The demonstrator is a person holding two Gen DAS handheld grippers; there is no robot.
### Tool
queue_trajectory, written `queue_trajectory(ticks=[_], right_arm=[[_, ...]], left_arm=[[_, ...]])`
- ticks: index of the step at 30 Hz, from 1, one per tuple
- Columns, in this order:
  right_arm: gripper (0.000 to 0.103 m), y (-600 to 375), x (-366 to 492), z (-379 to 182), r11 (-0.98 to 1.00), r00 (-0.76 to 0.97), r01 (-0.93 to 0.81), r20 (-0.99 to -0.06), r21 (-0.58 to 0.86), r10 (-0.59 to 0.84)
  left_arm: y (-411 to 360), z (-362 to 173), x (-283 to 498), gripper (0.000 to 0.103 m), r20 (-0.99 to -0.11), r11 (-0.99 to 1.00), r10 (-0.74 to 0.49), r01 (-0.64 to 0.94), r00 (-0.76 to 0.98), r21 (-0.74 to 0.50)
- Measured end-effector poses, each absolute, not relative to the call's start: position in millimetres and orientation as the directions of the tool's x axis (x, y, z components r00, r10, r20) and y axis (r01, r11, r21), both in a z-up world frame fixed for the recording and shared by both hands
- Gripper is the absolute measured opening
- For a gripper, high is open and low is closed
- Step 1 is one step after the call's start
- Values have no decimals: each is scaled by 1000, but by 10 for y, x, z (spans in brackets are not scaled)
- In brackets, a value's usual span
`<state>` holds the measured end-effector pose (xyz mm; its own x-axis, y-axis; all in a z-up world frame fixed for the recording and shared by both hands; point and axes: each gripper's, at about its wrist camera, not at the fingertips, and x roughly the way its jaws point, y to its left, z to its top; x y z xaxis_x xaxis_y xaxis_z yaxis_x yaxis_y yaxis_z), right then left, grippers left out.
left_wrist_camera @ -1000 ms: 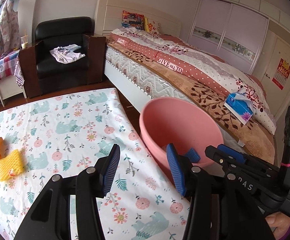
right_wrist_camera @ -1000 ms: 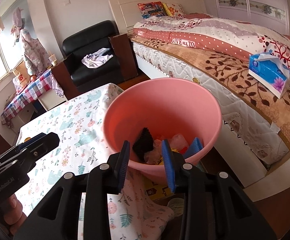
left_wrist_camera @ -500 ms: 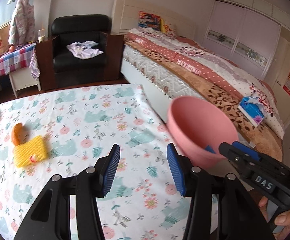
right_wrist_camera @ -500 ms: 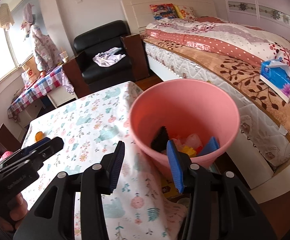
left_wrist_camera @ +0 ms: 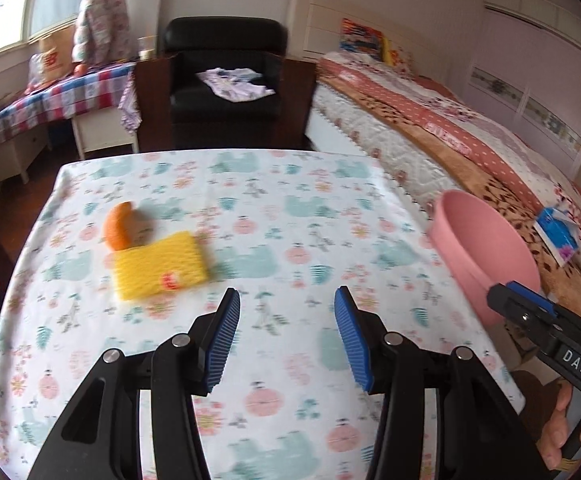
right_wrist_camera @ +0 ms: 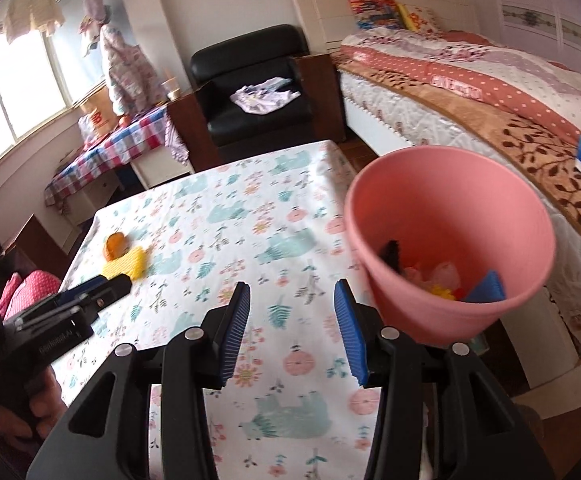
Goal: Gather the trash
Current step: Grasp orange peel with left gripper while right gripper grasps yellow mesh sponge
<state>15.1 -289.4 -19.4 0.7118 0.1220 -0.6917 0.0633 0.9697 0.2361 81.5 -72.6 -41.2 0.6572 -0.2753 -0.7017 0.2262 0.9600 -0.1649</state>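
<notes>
A yellow foam net sleeve (left_wrist_camera: 158, 265) lies on the patterned tablecloth (left_wrist_camera: 250, 208), with an orange peel (left_wrist_camera: 119, 223) touching its far left corner. Both show small in the right wrist view, the sleeve (right_wrist_camera: 127, 263) and the peel (right_wrist_camera: 115, 245). A pink bin (right_wrist_camera: 446, 236) stands beside the table's right edge and holds several pieces of trash; it also shows in the left wrist view (left_wrist_camera: 482, 252). My left gripper (left_wrist_camera: 286, 336) is open and empty, above the cloth, near and right of the sleeve. My right gripper (right_wrist_camera: 290, 330) is open and empty, just left of the bin.
A bed (left_wrist_camera: 470, 140) runs along the right with a blue tissue box (left_wrist_camera: 558, 230) on it. A black armchair (left_wrist_camera: 226, 76) with clothes stands beyond the table. A side table with a checked cloth (left_wrist_camera: 50, 96) is at the far left.
Both grippers have swung left, away from the bin and over the table. The right gripper's jaws have opened wider. The sleeve and peel now lie closer ahead of the left gripper.
</notes>
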Motion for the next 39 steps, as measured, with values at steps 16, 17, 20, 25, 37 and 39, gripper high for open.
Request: queue_trajectory(ticks=[16, 17, 20, 25, 37, 39], right_arm=[[45, -2295, 454, -356, 963, 645, -98, -720, 253, 255], [45, -2260, 481, -361, 961, 641, -108, -722, 253, 262], [45, -2103, 583, -379, 953, 621, -155, -725, 259, 298], [45, -1835, 775, -371, 934, 594, -226, -720, 278, 358], [45, -1168, 1241, -501, 891, 516, -336, -731, 307, 446], [45, -1078, 1323, -546, 894, 509, -339, -742, 293, 437]], left_arm=[[423, -552, 1517, 49, -737, 985, -100, -39, 669, -169], [439, -573, 1573, 49, -741, 984, -100, -44, 664, -172], [456, -641, 1718, 49, -751, 984, -98, -50, 653, -171], [465, -774, 1970, 49, -775, 986, -86, -60, 626, -157], [650, -856, 1988, 19, -768, 980, -119, -49, 629, -193], [720, -828, 1936, 19, -762, 978, -123, -53, 636, -202]])
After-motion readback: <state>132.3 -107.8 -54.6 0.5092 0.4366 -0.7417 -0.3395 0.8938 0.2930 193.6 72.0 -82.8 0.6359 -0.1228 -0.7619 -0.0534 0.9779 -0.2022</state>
